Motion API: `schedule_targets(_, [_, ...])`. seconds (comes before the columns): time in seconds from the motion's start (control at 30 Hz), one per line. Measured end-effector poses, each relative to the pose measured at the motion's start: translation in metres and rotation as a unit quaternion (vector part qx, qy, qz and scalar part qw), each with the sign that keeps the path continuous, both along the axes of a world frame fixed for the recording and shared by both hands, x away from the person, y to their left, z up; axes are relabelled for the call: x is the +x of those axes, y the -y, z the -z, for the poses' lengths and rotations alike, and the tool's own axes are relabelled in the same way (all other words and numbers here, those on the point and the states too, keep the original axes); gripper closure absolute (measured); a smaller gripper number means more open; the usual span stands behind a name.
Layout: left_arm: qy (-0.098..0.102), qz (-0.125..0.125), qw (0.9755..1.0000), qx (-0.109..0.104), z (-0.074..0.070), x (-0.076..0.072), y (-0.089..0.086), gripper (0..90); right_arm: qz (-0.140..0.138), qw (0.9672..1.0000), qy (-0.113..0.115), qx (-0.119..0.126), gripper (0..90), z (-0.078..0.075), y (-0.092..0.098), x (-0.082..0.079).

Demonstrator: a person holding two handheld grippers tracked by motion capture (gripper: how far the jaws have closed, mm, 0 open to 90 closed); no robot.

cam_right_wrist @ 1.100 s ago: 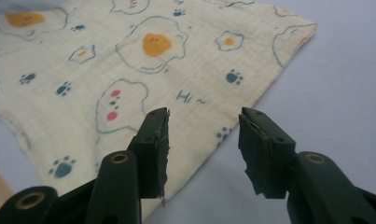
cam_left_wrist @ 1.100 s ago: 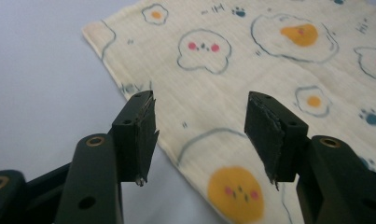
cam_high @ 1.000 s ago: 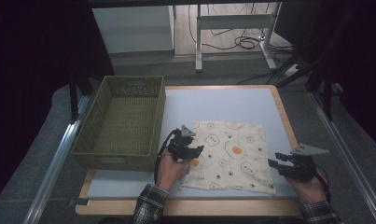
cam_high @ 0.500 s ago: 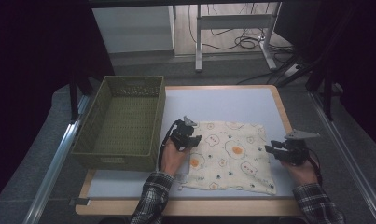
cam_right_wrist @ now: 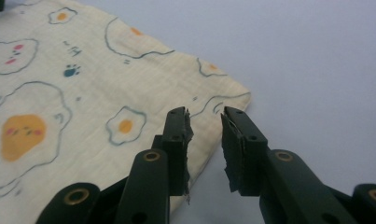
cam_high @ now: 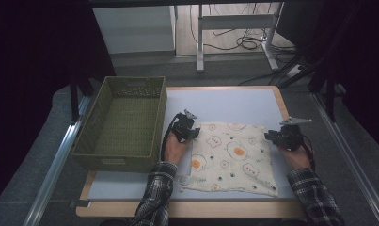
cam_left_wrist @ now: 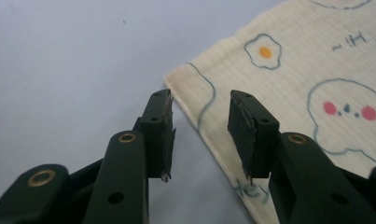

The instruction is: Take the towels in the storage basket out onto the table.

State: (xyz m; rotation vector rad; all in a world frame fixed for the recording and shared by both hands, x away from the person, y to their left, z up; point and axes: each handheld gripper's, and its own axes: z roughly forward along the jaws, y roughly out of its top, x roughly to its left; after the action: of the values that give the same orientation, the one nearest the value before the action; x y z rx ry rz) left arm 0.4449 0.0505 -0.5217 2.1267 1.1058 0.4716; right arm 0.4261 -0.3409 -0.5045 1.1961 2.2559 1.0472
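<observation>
A cream cloth (cam_high: 234,155) printed with fried eggs lies flat on the pale table mat (cam_high: 225,103). My left gripper (cam_high: 195,133) is at the cloth's far left corner. In the left gripper view the jaws (cam_left_wrist: 200,100) straddle the edge of the cloth (cam_left_wrist: 316,70) just below that corner. My right gripper (cam_high: 271,136) is at the far right corner. In the right gripper view its jaws (cam_right_wrist: 205,114) stand over the edge of the cloth (cam_right_wrist: 83,93). Both pairs of jaws have just been closing, with a gap left and the cloth edge between them.
A green woven basket (cam_high: 116,162) stands empty on the left part of the table, close to my left hand. The wooden table edge (cam_high: 281,101) runs along the right. Beyond the table are a grey floor and a desk frame (cam_high: 234,23).
Both hands have moved away from the person, up along the cloth's sides to its far corners. The jaws of both grippers have narrowed.
</observation>
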Motion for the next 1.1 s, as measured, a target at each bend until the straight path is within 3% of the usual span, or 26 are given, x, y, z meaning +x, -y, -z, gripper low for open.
schedule_targets(0.2, [0.005, 0.001, 1.0000, -0.007, 0.000, 0.007, 0.001, 57.7, 0.012, 0.9999, -0.003, 0.001, 71.6, 0.005, -0.004, 0.019])
schedule_targets(0.47, [0.016, -0.007, 0.9997, 0.014, 0.007, 0.022, 0.009, 54.6, 0.021, 0.9997, -0.003, -0.010, 68.7, 0.009, -0.007, 0.035])
schedule_targets(0.57, [0.016, -0.004, 0.9996, 0.024, 0.011, 0.026, 0.010, 52.8, 0.017, 0.9994, -0.007, -0.029, 66.0, 0.012, -0.011, 0.038])
schedule_targets(0.6, [0.015, -0.007, 0.9996, 0.022, 0.011, 0.027, 0.010, 51.5, 0.015, 0.9992, -0.008, -0.037, 64.7, 0.013, -0.011, 0.039])
schedule_targets(0.67, [0.010, -0.008, 0.9998, 0.014, 0.012, 0.030, 0.008, 49.9, 0.017, 0.9993, -0.011, -0.031, 64.7, 0.014, -0.011, 0.041])
schedule_targets(0.73, [-0.001, -0.007, 1.0000, -0.006, 0.013, 0.033, 0.006, 49.7, 0.017, 0.9994, -0.016, -0.026, 68.4, 0.014, -0.011, 0.043])
schedule_targets(0.77, [-0.010, -0.003, 0.9997, -0.022, 0.014, 0.033, 0.005, 54.5, 0.016, 0.9994, -0.020, -0.025, 72.3, 0.013, -0.011, 0.044])
schedule_targets(0.8, [-0.010, -0.003, 0.9997, -0.022, 0.014, 0.033, 0.005, 61.6, 0.016, 0.9994, -0.020, -0.025, 72.3, 0.013, -0.011, 0.044])
schedule_targets(0.83, [-0.013, -0.003, 0.9994, -0.030, 0.014, 0.032, 0.005, 64.6, 0.012, 0.9993, -0.031, -0.019, 84.0, 0.012, -0.013, 0.043])
schedule_targets(0.87, [-0.014, 0.002, 0.9992, -0.036, 0.015, 0.031, 0.006, 69.7, 0.013, 0.9992, -0.033, -0.019, 85.4, 0.012, -0.014, 0.043])
schedule_targets(0.93, [-0.017, 0.005, 0.9991, -0.038, 0.014, 0.030, 0.006, 74.3, 0.013, 0.9991, -0.033, -0.025, 86.2, 0.011, -0.016, 0.042])
schedule_targets(0.97, [-0.011, 0.011, 0.9995, -0.026, 0.013, 0.028, 0.010, 84.0, 0.010, 0.9987, -0.034, -0.038, 86.8, 0.010, -0.018, 0.041])
schedule_targets(1.07, [0.004, 0.018, 0.9998, -0.010, 0.011, 0.023, 0.014, 85.3, 0.002, 0.9987, -0.030, -0.041, 86.8, 0.007, -0.019, 0.037])
schedule_targets(1.1, [0.008, 0.019, 0.9997, -0.014, 0.009, 0.021, 0.013, 85.3, -0.001, 0.9990, -0.025, -0.037, 86.8, 0.005, -0.018, 0.035])
